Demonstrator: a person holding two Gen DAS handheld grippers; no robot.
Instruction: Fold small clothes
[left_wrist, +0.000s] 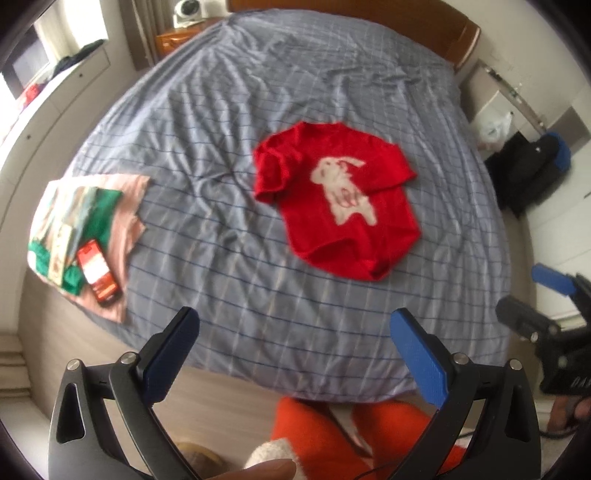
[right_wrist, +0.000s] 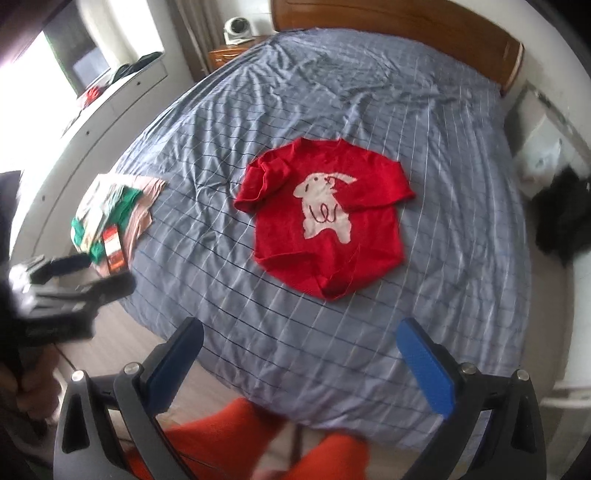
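So at this point I had both grippers hanging back over the near edge of the bed (left_wrist: 229, 122), nothing in either one. My left gripper (left_wrist: 295, 354) had its jaws spread wide, and so did my right gripper (right_wrist: 301, 363), both just pointing out over the checked grey-blue cover.

The red sweater (left_wrist: 332, 199) with the white animal on the front was lying face up around the middle of the bed, well apart from both sets of jaws, on the far side of them. Its long axis ran near-to-far with a bit of a slant: neck at the far end, hem toward me and a little to the right. The left sleeve was already flopped over onto the chest, while the right sleeve stuck out sideways to the right.

Which hand was nearer? Honestly pretty even. From the left wrist camera the sweater sat slightly right of centre, and from the right wrist camera it was close to dead ahead, so I figured the right gripper had the straighter line to the hem and the outstretched sleeve.

Off on the left edge of the bed was a stack of folded clothes (left_wrist: 88, 221) with a phone (left_wrist: 99, 271) on top, well clear of the sweater, so no worry about snagging that.
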